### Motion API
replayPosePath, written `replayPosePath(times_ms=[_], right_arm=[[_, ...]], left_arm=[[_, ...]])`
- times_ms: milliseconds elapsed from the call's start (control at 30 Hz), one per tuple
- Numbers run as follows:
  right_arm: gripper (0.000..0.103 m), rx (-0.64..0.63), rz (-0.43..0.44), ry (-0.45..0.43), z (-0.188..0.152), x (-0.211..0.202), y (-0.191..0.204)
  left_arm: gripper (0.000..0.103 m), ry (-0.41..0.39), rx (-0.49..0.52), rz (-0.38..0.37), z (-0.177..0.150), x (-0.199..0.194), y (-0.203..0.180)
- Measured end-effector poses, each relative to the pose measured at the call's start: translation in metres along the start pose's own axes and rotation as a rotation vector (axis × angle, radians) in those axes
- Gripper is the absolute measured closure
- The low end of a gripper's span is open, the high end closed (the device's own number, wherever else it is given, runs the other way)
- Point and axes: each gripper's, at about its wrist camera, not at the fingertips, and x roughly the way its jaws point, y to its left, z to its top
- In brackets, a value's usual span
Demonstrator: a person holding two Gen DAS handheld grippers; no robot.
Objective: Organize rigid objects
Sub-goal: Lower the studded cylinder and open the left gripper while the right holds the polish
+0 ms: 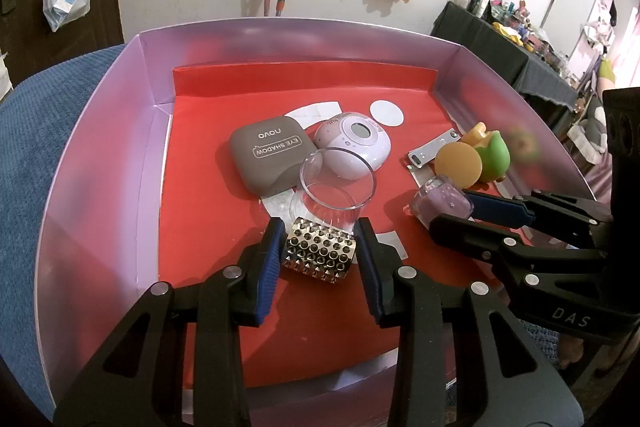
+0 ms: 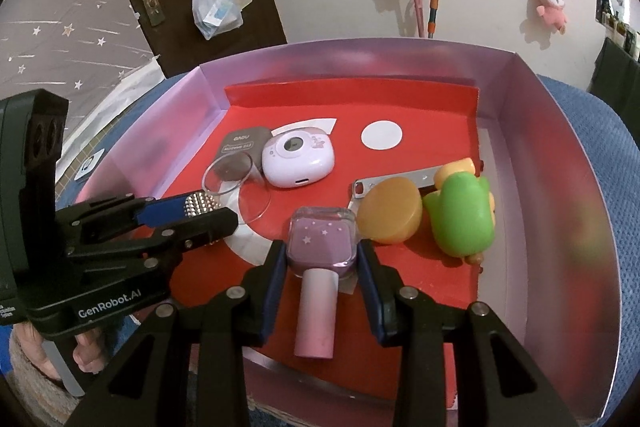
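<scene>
The left gripper [image 1: 320,247] is pinching a shiny studded metal block [image 1: 318,254]. The right gripper [image 2: 323,251] is pinching a purple glass bottle [image 2: 322,241]. Next, each probably needs lifting and placing tidily.

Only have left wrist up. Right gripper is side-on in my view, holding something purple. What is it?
Observer: A purple bottle with a pink cap pointing back toward the camera; the right gripper has its pads on the bottle's sides.
Operator: The yellow disc, standing or flat?
Observer: The yellow disc lies tilted, leaning against the green toy.
Operator: Metal strip behind it, anything at its end?
Observer: The metal strip shows a red spot near its left end.
</scene>
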Motion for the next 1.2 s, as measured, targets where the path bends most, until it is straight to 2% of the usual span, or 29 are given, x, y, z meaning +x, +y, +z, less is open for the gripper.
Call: replayPosePath(times_ms=[567,733,1200], right_arm=[[0.065,0.004,0.001,-0.004,-0.0012,0.0006,0.0002],[0.065,0.0,-0.048,-0.028,-0.0008,-0.0006,-0.0007],[0.064,0.0,-0.045,-0.024,0.0007,-0.0017,-0.004]], left_arm=[[0.069,0.004,0.002,0.005,0.0008,0.0002,0.0006],[0.069,0.004,0.001,0.008,0.0004,0.002,0.0007],[0.068,0.006,0.005,0.017,0.0011,0.003,0.0022]])
